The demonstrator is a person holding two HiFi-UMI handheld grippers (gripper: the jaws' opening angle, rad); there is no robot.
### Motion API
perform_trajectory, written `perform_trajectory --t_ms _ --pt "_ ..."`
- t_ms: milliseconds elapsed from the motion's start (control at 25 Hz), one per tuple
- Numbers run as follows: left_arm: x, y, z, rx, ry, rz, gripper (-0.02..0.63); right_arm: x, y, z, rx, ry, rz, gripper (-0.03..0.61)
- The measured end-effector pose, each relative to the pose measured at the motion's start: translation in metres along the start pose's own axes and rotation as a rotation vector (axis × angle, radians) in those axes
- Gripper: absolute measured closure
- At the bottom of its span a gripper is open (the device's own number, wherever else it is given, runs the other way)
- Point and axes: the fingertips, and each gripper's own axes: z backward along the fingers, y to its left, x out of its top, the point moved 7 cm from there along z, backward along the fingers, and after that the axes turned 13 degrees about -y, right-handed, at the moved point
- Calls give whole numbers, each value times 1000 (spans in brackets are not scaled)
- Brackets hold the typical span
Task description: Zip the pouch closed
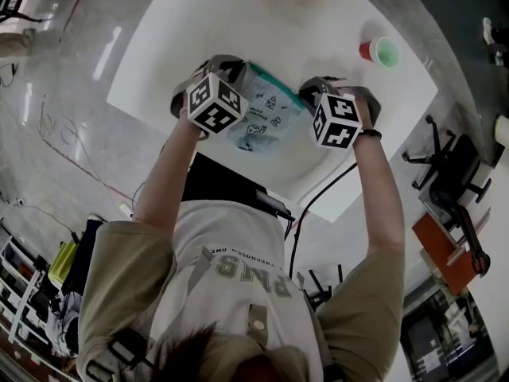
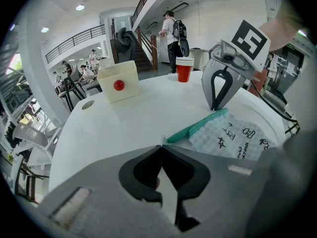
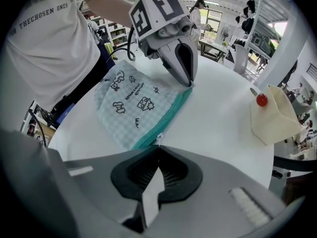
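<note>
pouch (image 1: 258, 118) pinched between left tool (image 2: 161, 146), right tool (image 3: 157, 146)

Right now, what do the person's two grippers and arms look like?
The left gripper and right gripper are grey, with pointed jaws framing black teardrop openings. Each carries a white cube printed with black square markers. A black cable trails below the right one. The person wears a pale short-sleeved T-shirt with lettering, and a dark wristband on the right wrist.
</note>
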Motion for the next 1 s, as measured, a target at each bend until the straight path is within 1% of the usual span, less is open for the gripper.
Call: perform_trajectory --t_ms 760,1000 --pt "2 0 -1 1 5 -7 600 -15 12 10 6 12 -23 577" --pt "2 0 -1 2 7 -9 600 -22 16 13 -16 -7 -62 577"
